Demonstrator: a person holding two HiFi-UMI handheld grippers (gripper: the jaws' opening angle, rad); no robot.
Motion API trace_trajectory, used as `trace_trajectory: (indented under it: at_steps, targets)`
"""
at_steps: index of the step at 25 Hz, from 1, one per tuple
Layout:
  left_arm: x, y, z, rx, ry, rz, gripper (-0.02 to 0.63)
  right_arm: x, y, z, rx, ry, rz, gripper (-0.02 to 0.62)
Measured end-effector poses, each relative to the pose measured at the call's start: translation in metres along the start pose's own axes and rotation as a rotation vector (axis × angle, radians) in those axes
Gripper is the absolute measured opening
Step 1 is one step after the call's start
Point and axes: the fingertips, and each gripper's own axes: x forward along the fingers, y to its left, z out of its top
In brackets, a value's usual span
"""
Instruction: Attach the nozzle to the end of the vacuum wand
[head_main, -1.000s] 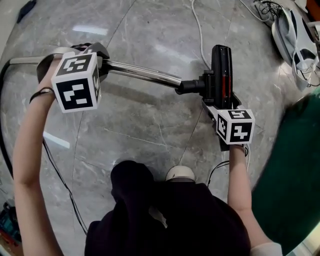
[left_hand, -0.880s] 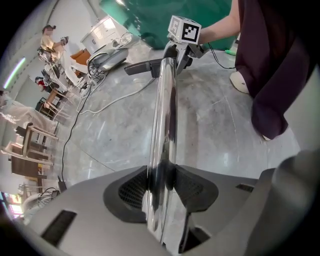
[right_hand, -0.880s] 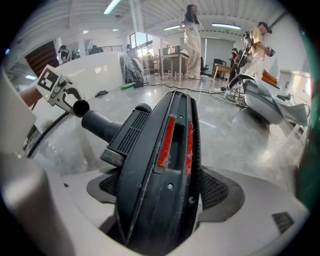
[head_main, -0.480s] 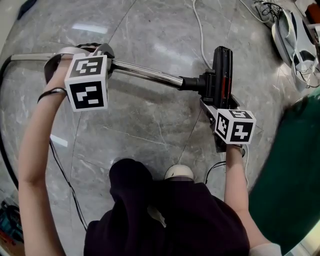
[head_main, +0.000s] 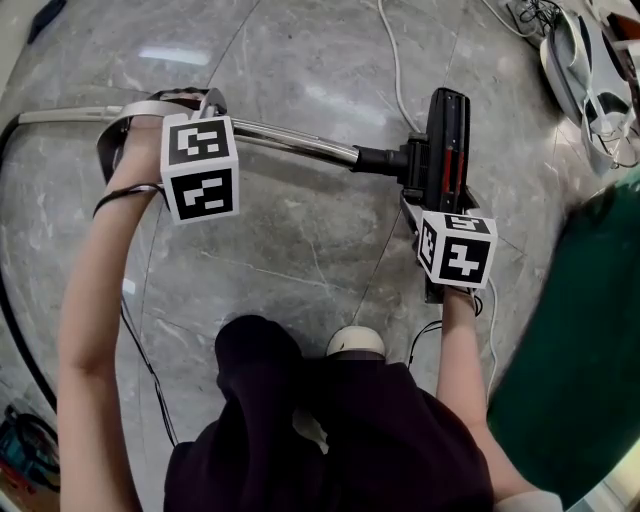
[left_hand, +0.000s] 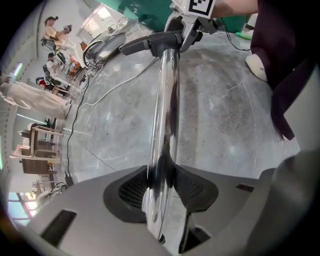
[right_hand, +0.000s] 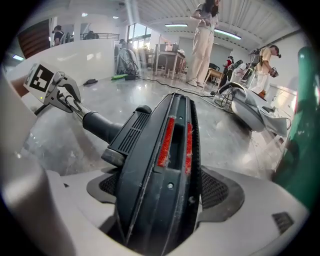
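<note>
The chrome vacuum wand (head_main: 295, 143) runs across the head view above the floor. My left gripper (head_main: 205, 108) is shut on it near its grey handle end, and the tube (left_hand: 165, 125) sits pinched between the pads. The black nozzle (head_main: 446, 140) with red brush strips has its neck (head_main: 378, 160) meeting the wand's far end. My right gripper (head_main: 430, 205) is shut on the nozzle's near end, whose body (right_hand: 165, 165) fills the space between the jaws. The nozzle's neck (right_hand: 97, 125) points toward my left gripper (right_hand: 60, 95).
The floor is grey marble. A white cable (head_main: 395, 60) crosses it behind the nozzle. Another vacuum body (head_main: 590, 80) lies at the top right, and a green mass (head_main: 590, 330) stands at the right. A black cable (head_main: 140, 360) runs at the left, and my shoe (head_main: 355, 343) is below.
My left gripper has shifted right and slightly down in the head view, carrying the wand with it. The right gripper and nozzle have hardly moved.
</note>
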Motion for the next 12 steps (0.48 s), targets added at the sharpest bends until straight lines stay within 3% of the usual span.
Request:
trace_trajectory:
  at_steps: [5, 12]
  targets:
    - [0.007, 0.006, 0.008, -0.026, 0.021, 0.040, 0.166, 0.000, -0.011, 0.003, -0.017, 0.015, -0.071, 0.474]
    - [0.027, 0.012, 0.022, -0.075, 0.076, 0.123, 0.160, 0.004, -0.026, 0.014, -0.125, 0.045, -0.196, 0.474]
